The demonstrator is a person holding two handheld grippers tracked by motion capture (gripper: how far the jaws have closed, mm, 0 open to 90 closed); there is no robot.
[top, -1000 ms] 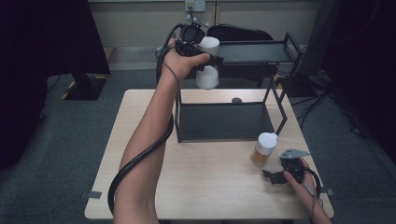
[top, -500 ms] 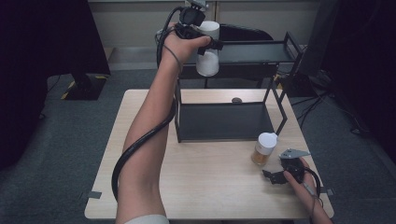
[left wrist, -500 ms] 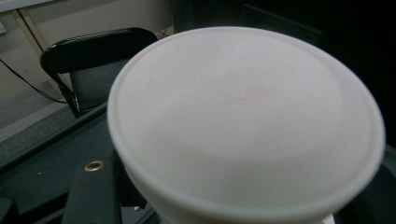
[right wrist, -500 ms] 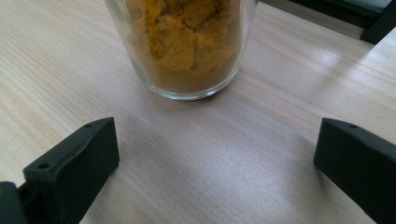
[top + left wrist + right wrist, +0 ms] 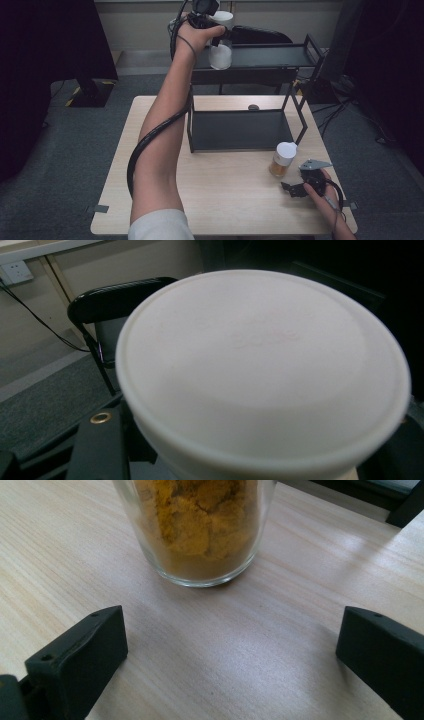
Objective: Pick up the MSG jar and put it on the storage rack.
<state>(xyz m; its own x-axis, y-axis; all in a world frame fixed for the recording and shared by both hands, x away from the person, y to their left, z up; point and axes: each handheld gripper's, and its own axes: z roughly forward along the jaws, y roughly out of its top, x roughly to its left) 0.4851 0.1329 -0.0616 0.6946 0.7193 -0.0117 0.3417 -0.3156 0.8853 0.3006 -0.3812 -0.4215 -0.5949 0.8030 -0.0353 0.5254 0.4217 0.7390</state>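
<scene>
Over the last second the left hand-held gripper [image 5: 212, 22] had carried the white-lidded jar [image 5: 220, 42] higher and farther out, until it hung over the black shelf's [image 5: 265, 55] top tier; its jaws seemed closed on the jar, though the lid hid them. Placement probably came next. The right hand-held gripper [image 5: 298, 189] rested wide open, empty, with the spice jar [image 5: 282, 160] just ahead on the counter [image 5: 225, 200].

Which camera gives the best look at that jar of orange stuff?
The right gripper view: the glass jar stands close ahead, its orange powder plain. The high view shows the whole jar, white lid included, small, on the table.
</scene>
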